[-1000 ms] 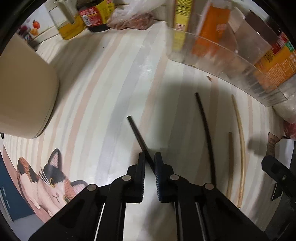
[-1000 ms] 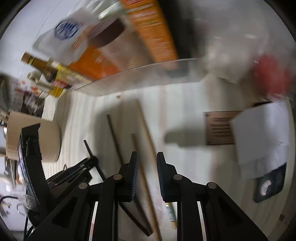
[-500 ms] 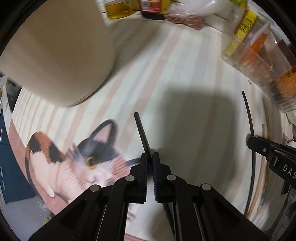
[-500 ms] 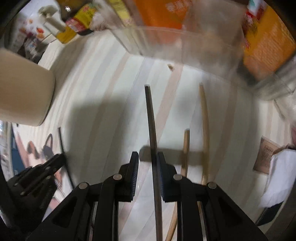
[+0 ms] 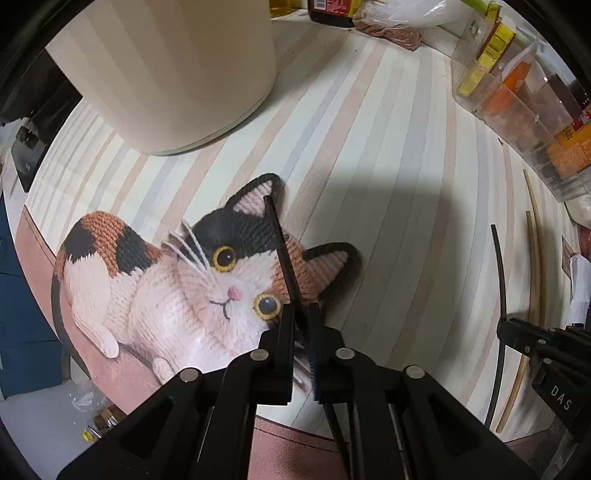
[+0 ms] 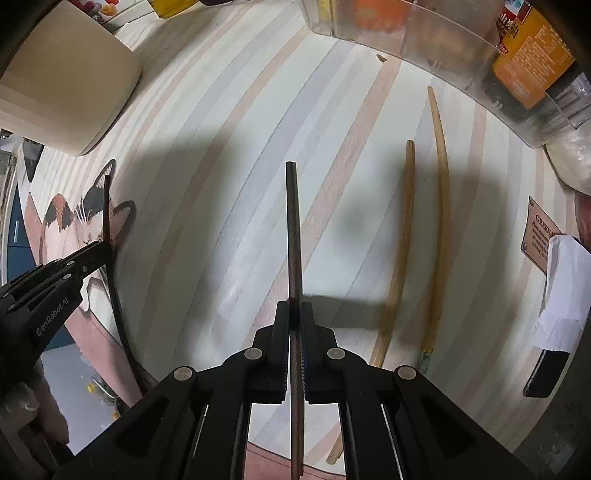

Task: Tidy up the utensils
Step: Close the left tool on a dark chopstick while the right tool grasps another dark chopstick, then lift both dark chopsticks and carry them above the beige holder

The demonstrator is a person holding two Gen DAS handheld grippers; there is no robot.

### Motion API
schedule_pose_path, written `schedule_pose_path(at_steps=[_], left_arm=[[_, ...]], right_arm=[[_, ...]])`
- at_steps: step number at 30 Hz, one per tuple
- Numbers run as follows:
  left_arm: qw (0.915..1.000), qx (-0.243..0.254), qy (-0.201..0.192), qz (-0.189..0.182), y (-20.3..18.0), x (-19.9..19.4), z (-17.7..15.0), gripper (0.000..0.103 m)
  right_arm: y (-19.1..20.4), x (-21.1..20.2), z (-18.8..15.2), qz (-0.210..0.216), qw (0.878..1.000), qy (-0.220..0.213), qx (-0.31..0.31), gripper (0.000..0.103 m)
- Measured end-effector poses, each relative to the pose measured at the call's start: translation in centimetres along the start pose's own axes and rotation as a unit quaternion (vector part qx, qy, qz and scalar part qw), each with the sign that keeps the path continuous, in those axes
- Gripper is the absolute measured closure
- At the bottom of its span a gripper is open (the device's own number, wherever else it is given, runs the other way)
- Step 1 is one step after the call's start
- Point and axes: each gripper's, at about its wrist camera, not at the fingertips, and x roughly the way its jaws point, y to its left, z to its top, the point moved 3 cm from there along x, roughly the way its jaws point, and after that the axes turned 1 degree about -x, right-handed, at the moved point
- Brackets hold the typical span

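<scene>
My left gripper [image 5: 302, 314] is shut on a black chopstick [image 5: 279, 243] and holds it above the cat picture [image 5: 177, 280] on the striped tablecloth. My right gripper [image 6: 294, 312] is shut on a second dark chopstick [image 6: 293, 229], which points straight ahead over the cloth. Two wooden chopsticks [image 6: 400, 254] lie side by side on the cloth to the right of it. The left gripper with its chopstick also shows in the right wrist view [image 6: 105, 245]. The right gripper's chopstick shows in the left wrist view [image 5: 500, 280].
A cream round container [image 5: 173, 70] stands at the far left. A clear organizer [image 6: 461, 48] with packets stands at the back right. Bottles [image 5: 332, 11] and bags line the back. A card [image 6: 537, 234], white paper [image 6: 561, 291] and a dark object [image 6: 543, 373] lie at the right.
The left gripper has carried its black chopstick leftward, from bare stripes to over the cat picture. The right gripper has closed on the other dark chopstick.
</scene>
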Motion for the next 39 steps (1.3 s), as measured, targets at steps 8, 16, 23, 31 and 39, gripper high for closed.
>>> schedule_pose_path(at_steps=[8, 16, 23, 31, 39], left_arm=[[1.0000, 0.002, -0.002, 0.002, -0.7, 0.9, 1.3, 0.095], [1.0000, 0.002, -0.001, 0.003, -0.8, 1.1, 2.0, 0.095], [1.0000, 0.002, 0.000, 0.003, -0.9, 1.0, 2.5, 0.095], [1.0000, 0.001, 0.002, 0.001, -0.9, 0.8, 2.8, 0.095], [0.9999, 0.010, 0.000, 0.009, -1.2, 0.7, 2.9, 0.098]], right_arm=[[-0.2, 0.1, 1.0, -0.015, 1.000, 0.012, -0.014, 0.097], [2.3, 0.6, 1.9, -0.037, 0.999, 0.025, -0.022, 0.096], [4.0, 0.8, 2.7, -0.046, 0.998, 0.039, -0.034, 0.084], [6.7, 1.0, 2.3, -0.075, 0.995, 0.036, -0.049, 0.069], [7.8, 0.9, 1.4, -0.087, 0.994, -0.005, -0.065, 0.097]])
